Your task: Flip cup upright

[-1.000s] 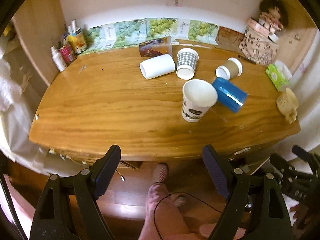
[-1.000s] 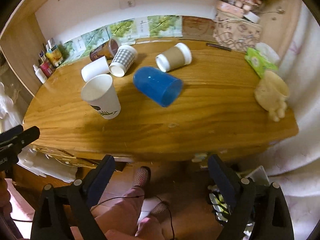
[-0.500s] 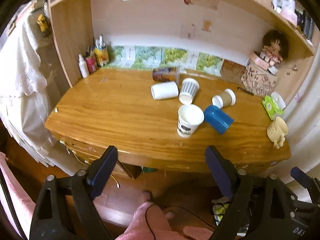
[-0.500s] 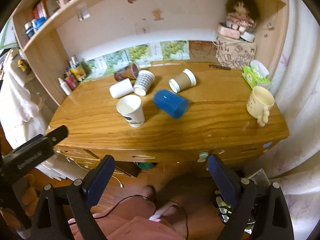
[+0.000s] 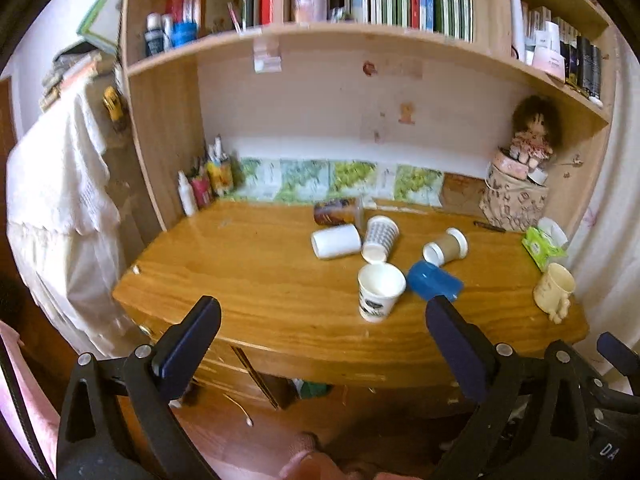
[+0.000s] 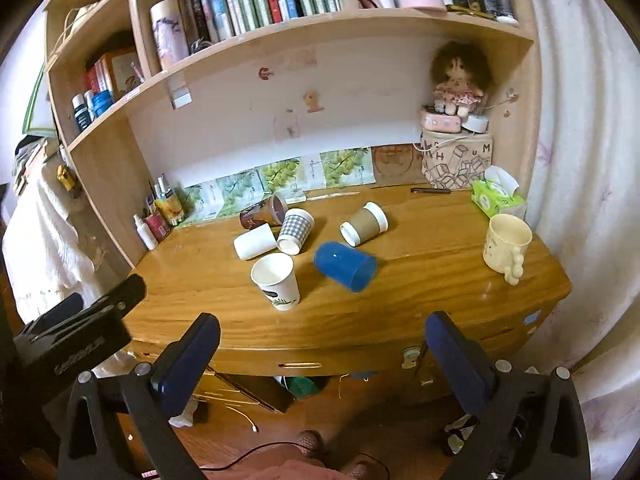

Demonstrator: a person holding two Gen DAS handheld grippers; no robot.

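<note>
Left wrist view: left gripper (image 5: 320, 334) spread wide, holding nothing, short of the near edge of the wooden desk (image 5: 248, 280); white paper cup (image 5: 379, 292) stands upright ahead, well apart from the fingers; touching it on the right, one blue cup (image 5: 434, 282) on its side; behind, four more cups on their sides.

Right wrist view: right gripper (image 6: 320, 350) likewise spread and empty, off the desk edge; white paper cup (image 6: 277, 280) upright; blue cup (image 6: 345, 266) lying beside it; plain white cup (image 6: 255, 242), checked cup (image 6: 295, 231), brown sleeved cup (image 6: 364, 224) and dark printed cup (image 6: 263, 211) lie tipped; one cream mug (image 6: 506, 246) upright at right; part of the other gripper at lower left.
</note>
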